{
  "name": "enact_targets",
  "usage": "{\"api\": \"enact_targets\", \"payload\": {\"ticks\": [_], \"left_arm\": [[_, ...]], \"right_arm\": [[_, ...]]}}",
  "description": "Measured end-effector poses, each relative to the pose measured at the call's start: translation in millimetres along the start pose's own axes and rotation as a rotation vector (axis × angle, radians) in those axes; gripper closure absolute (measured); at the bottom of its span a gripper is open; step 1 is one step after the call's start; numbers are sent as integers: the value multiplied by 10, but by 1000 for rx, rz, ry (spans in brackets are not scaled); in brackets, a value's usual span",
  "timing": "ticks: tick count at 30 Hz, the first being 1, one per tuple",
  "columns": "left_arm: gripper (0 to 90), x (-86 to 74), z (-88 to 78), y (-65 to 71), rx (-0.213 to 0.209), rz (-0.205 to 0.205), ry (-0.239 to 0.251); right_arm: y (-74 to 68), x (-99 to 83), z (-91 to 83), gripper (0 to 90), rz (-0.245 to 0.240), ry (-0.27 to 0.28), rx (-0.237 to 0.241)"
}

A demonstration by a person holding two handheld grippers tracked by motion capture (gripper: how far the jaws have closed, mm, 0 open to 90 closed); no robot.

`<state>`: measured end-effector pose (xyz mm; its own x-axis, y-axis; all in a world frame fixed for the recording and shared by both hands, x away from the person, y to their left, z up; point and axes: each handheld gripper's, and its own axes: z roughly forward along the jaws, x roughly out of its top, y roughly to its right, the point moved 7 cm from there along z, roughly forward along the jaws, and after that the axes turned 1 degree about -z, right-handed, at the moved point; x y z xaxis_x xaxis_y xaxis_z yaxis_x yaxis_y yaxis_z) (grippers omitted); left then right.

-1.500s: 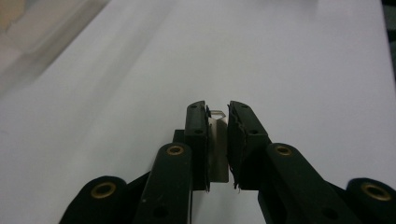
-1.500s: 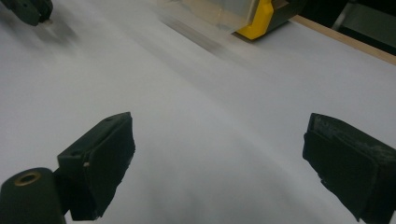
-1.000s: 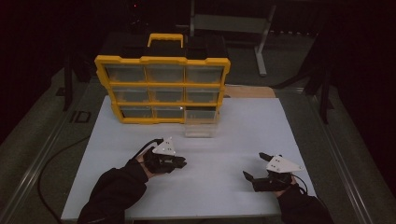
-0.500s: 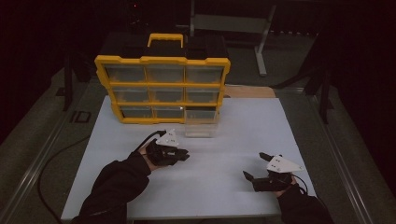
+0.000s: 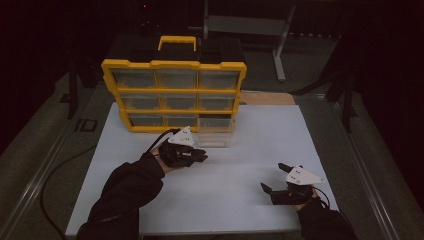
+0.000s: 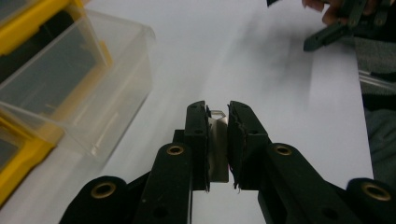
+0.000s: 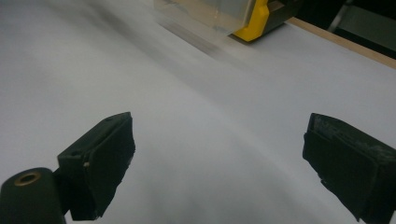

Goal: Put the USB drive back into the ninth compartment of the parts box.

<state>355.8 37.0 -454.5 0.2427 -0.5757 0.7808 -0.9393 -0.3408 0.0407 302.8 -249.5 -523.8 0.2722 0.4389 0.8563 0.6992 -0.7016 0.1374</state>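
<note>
Metal, small and flat: a thin silvery piece (image 6: 217, 140) sits pinched between the jaws of the left gripper (image 5: 200, 156), centre of the high view, just short of the pulled-out clear drawer (image 5: 216, 133). Risk: the grip is narrow and near one edge, so the piece may twist or slip out over the white bench (image 5: 250, 165) before it clears the drawer wall. Right gripper (image 5: 274, 181), lower right, jaws spread wide, holding nothing. Farther back, upper centre, the yellow organiser (image 5: 172, 92) stands upright.

Drawer cabinet (image 5: 173, 95) behind pulled-out drawer (image 5: 215, 137), on table (image 5: 260, 130)
</note>
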Motion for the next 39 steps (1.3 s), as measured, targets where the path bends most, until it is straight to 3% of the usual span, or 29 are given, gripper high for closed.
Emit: {"api": "enact_targets", "payload": {"ticks": [4,15,20,28,39], "left_arm": [[785,63,16,-52,3,-19,21],[786,294,21,-174,31,-23,55],[786,360,43,-248,48,-22,51],[785,488,20,-372,74,-65,91],[786,589,93,-519,122,-122,109]], "right_arm": [[-2,2,0,87,0,1,-1],[-3,1,2,87,-4,-1,-1],[-15,4,3,87,-1,-1,3],[-15,6,1,87,-2,1,5],[-12,11,-3,87,2,7,4]]}}
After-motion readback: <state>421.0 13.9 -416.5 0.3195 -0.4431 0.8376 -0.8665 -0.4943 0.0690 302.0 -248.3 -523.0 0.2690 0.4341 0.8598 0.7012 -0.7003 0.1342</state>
